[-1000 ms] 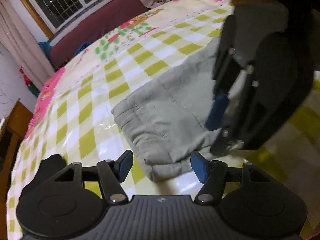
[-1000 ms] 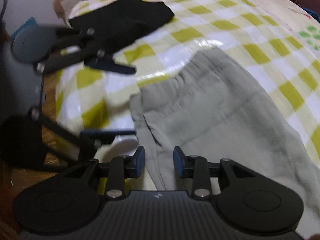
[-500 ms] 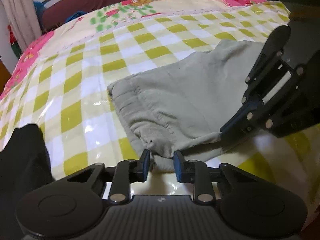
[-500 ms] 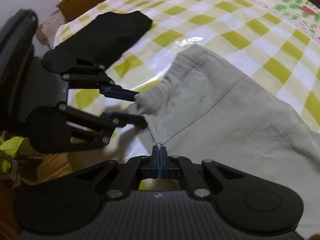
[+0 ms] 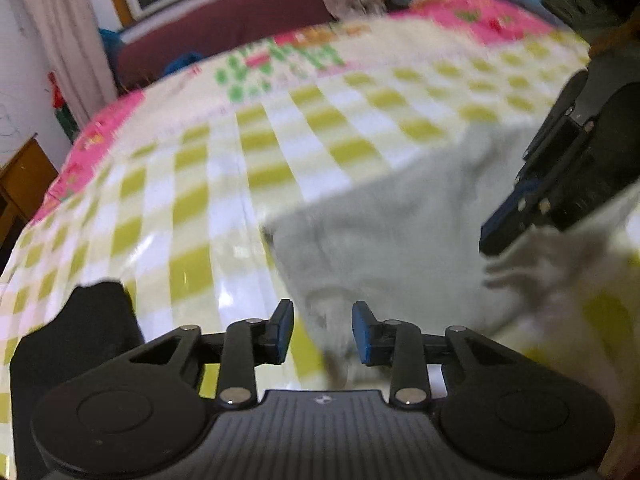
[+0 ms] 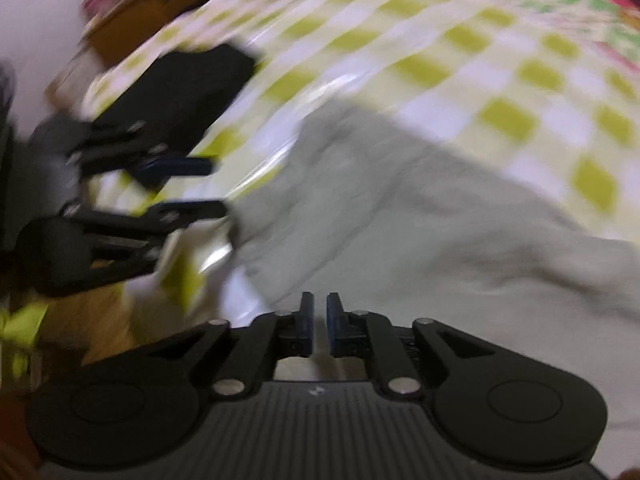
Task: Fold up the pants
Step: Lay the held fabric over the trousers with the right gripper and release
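Grey-green pants (image 5: 384, 240) lie on a bed with a yellow-and-white checked cover (image 5: 224, 184); both views are blurred by motion. My left gripper (image 5: 322, 332) is open, its blue pads either side of the pants' waistband corner without pinching it. It also shows in the right wrist view (image 6: 188, 186), at the pants' left edge. My right gripper (image 6: 318, 320) has a narrow gap between its pads and sits over the pants' (image 6: 400, 216) near edge; no cloth shows between the pads. It shows at the right of the left wrist view (image 5: 504, 224), its fingertips at the cloth.
A folded black garment (image 6: 180, 88) lies on the bed's left corner, also at lower left in the left wrist view (image 5: 80, 328). A maroon headboard (image 5: 224, 32) and a window stand at the far end. A wooden cabinet (image 5: 20, 176) stands left of the bed.
Both grippers have let go of the waistband: the left opened wide, the right parted slightly. Both cameras rose and pulled back, and the pants' corner dropped to the bed.
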`<state>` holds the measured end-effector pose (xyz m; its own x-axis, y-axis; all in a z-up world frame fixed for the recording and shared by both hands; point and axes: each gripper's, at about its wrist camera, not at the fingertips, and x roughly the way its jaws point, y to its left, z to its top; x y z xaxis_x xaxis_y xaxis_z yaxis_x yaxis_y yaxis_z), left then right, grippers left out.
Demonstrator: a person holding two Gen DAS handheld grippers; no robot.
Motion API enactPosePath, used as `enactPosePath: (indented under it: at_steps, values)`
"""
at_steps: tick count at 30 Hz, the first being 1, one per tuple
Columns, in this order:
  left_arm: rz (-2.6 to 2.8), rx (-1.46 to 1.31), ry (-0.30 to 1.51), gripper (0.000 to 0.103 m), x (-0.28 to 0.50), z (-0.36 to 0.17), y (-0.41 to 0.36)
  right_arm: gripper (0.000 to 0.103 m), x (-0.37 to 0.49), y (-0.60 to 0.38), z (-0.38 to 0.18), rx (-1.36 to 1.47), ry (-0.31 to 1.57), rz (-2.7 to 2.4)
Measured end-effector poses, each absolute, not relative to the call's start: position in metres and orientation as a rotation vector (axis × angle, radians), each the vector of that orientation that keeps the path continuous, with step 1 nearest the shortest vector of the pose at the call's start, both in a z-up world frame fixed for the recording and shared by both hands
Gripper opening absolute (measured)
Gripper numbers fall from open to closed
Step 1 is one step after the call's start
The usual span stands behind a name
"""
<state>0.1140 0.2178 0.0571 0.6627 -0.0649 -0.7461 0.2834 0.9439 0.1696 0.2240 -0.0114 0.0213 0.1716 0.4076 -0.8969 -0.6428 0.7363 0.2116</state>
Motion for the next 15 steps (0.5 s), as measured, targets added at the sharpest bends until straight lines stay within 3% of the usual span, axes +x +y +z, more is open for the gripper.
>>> enactPosePath:
  at_steps: [2,8,15]
  values:
    - [-0.219,0.234,0.804,0.052,0.124,0.056,0.211,0.016,0.247,-0.039,0.026,-0.228,1.130,0.620]
    - [-0.254,0.314,0.904,0.052,0.138,0.009,0.181,0.025,0.334,-0.128,0.014,-0.117,1.084,0.357]
    - [-0.098,0.416,0.961,0.054,0.134,0.007,0.162,0.026,0.367,-0.184,-0.029,0.112,1.302,0.528]
